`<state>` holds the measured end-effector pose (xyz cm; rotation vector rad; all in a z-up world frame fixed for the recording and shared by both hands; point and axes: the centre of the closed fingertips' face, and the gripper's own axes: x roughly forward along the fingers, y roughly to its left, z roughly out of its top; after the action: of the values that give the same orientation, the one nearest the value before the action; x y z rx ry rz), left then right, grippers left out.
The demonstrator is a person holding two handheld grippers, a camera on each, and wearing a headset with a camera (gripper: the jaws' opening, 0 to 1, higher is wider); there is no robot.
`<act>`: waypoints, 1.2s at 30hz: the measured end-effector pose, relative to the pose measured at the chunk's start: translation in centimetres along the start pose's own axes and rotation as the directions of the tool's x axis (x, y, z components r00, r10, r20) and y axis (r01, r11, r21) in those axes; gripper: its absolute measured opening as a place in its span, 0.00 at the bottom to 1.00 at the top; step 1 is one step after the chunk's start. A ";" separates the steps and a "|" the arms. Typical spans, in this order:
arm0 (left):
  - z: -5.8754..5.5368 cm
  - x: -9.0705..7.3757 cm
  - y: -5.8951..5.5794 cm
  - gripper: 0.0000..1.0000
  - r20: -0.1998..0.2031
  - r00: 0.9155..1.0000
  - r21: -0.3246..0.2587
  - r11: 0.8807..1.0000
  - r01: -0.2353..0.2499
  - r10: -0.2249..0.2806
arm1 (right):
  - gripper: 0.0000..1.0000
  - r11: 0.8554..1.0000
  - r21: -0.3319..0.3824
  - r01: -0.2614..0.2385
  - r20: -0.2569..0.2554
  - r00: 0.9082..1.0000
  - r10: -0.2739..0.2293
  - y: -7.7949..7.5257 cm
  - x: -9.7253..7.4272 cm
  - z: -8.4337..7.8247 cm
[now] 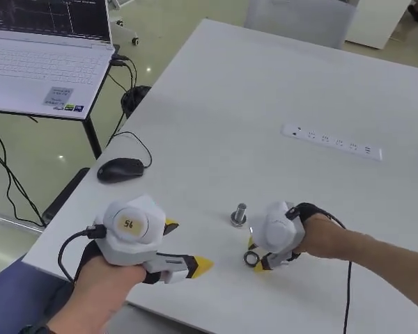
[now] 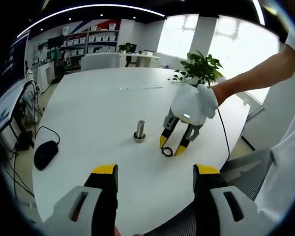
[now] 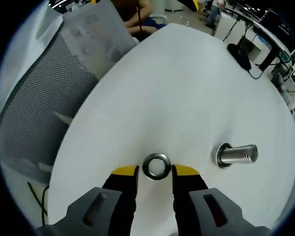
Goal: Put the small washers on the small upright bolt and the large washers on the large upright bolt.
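straddles the flat washer (image 3: 156, 166) with right gripper (image 3: 156, 172) jaws apart, poised to pinch it for the nearby bolt (image 3: 236, 154); holds left gripper (image 2: 156, 169) spread wide, idle.

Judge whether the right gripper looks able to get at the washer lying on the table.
Probably yes: the right gripper has its open jaws either side of the washer, with nothing else between them, and the bolt stands apart.
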<state>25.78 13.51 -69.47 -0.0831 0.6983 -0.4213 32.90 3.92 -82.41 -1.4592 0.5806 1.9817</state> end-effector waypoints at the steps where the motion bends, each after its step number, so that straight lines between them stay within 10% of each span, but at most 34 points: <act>1: 0.0 0.0 0.0 0.61 0.001 1.000 -0.001 1.000 -0.001 0.001 | 0.29 1.000 -0.007 -0.004 0.001 1.000 0.004 0.0 0.0 0.1; 12: 0.0 0.1 -0.2 0.61 0.003 1.000 -0.001 1.000 0.002 -0.002 | 0.25 0.995 -0.096 -0.033 -0.003 0.999 0.033 -0.1 0.0 -0.2; 24: 0.1 -0.1 -0.1 0.61 0.008 1.000 0.002 1.000 0.000 0.000 | 0.23 0.992 0.130 0.004 0.017 1.000 -0.006 0.4 -0.5 -1.0; 36: 0.3 0.1 -0.5 0.61 0.006 1.000 0.010 1.000 0.009 -0.009 | 0.23 0.937 0.338 0.090 0.108 0.985 -0.134 -0.2 -2.3 -0.8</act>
<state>25.90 13.03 -69.23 -0.0787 0.6903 -0.4332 34.12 3.01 -80.43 -1.1237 0.7180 1.7716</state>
